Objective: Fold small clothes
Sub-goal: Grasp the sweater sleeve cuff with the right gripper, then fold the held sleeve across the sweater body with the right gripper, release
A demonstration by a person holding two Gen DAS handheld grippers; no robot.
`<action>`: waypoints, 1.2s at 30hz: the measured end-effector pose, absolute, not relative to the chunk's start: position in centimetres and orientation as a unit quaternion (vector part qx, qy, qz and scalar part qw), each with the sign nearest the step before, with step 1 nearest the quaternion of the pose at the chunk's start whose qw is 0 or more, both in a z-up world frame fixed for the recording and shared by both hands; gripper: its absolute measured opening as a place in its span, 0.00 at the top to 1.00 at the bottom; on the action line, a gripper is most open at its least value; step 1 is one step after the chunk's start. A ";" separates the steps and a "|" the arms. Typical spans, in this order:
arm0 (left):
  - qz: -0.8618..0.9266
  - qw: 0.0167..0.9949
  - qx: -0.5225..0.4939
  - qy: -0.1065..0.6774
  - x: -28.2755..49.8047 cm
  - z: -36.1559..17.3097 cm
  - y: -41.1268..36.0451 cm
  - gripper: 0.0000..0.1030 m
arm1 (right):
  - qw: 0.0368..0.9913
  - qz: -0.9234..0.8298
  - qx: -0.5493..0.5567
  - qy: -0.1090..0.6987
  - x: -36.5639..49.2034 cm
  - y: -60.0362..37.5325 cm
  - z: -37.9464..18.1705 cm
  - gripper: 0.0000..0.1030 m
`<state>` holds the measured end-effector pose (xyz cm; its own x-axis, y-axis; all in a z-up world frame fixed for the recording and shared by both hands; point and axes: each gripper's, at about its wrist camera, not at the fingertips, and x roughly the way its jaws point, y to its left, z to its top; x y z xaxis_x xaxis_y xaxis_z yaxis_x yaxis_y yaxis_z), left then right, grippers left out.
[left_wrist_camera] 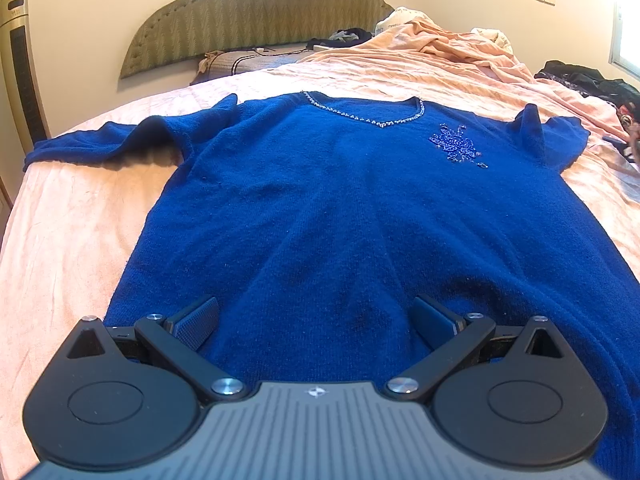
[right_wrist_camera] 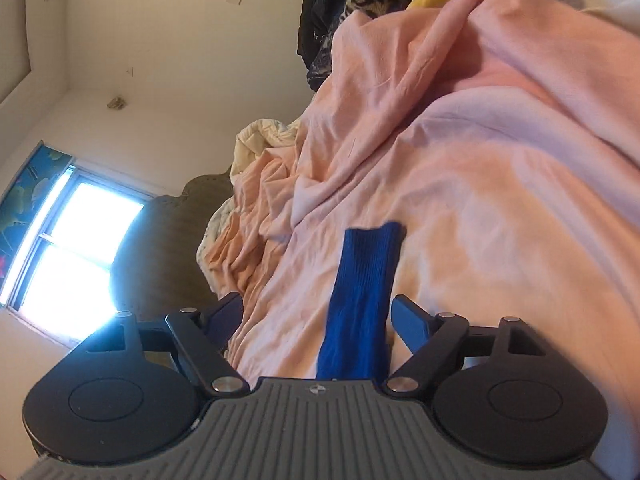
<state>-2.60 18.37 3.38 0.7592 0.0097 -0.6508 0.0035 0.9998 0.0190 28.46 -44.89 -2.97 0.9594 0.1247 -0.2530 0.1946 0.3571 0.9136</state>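
Sweater (left_wrist_camera: pixel 340 208) hem hidden behind left gripper (left_wrist_camera: pixel 316 320) body.

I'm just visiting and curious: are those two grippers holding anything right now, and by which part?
Nothing is held. The left gripper is open over the blue sweater; the right gripper is open around its sleeve.

Pink bedsheet (left_wrist_camera: pixel 80 220), green headboard (left_wrist_camera: pixel 256 12), dark clothes pile (left_wrist_camera: pixel 588 80).

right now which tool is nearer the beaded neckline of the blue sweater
Cannot tell: left tool hovers open at the hem, opposite the neckline; right tool straddles a blue sleeve.
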 end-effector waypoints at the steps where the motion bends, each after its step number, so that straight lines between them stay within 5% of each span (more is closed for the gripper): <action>1: 0.002 0.938 0.009 0.347 -2.6 3.4 18.4 0.00 | 0.815 -0.023 0.561 0.143 29.3 -44.8 -3.4 0.23; 6: 0.002 0.938 0.009 0.347 -2.6 3.4 18.3 0.00 | 0.847 -0.044 0.506 0.159 32.6 -44.4 -4.2 0.43; 8: 0.002 0.938 0.009 0.347 -2.6 3.4 18.4 0.00 | 0.857 -0.049 0.483 0.174 33.3 -43.9 -4.4 0.56; 10: 0.002 0.938 0.007 0.347 -2.6 3.4 18.3 0.00 | 0.862 -0.065 0.466 0.188 33.9 -43.7 -4.7 0.78; 13: 0.002 0.938 0.006 0.346 -2.5 3.4 18.4 0.00 | 0.862 -0.068 0.470 0.178 33.5 -44.0 -4.5 0.90; 21: 0.000 0.939 -0.004 0.343 -2.6 3.5 18.7 0.00 | 0.904 -0.007 0.412 0.115 27.9 -39.7 4.0 0.91; 28: -0.005 0.941 -0.028 0.336 -2.9 3.7 19.3 0.00 | 0.946 0.177 0.256 0.091 17.0 -25.7 13.9 0.91; 36: -0.004 0.942 -0.029 0.336 -2.9 3.7 19.3 0.00 | 0.905 0.322 0.216 0.178 9.7 -6.4 9.9 0.91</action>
<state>-2.88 19.26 3.71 0.7746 -0.0277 -0.6318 -0.0110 0.9983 -0.0573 9.74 -6.38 9.91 0.7300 0.6587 -0.1821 -0.5050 0.6994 0.5057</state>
